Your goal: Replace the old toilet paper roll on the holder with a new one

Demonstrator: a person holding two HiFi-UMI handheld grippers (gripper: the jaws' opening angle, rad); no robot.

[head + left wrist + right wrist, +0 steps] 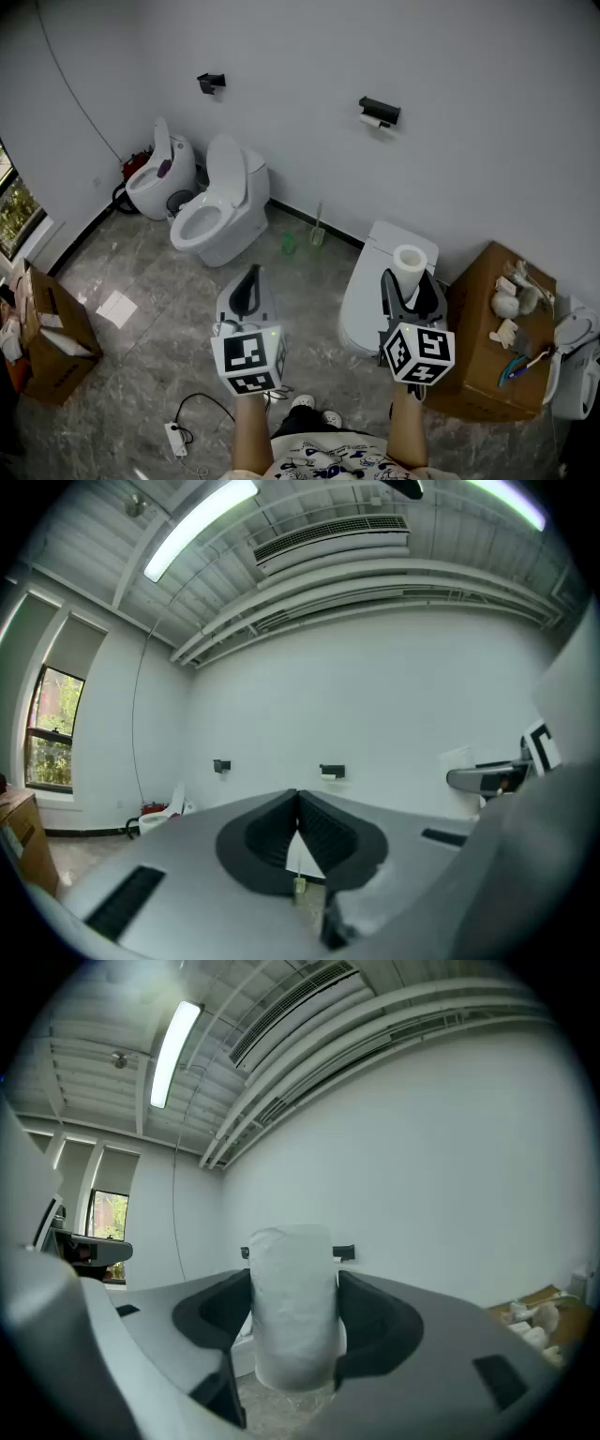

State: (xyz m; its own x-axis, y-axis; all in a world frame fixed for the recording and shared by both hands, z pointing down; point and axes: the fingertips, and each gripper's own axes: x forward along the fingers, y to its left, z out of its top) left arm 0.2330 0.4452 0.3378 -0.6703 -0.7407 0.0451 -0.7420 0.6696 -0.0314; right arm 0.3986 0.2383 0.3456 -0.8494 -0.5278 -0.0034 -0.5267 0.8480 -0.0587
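White new roll [295,1309] gripped upright between jaws of the right gripper [295,1285]; left gripper [298,799] jaws pressed together, empty. Carrying step; next, probably clearing the holder [380,110] ahead of both jaws

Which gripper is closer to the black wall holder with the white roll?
Right. The right gripper, gripping a white paper roll, faces the black wall holder; the left gripper stands off to its left.

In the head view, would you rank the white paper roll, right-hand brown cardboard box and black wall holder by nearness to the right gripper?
1. White paper roll, between the right gripper's jaws.
2. Brown cardboard box, just to its right.
3. Black wall holder, ahead on the wall.
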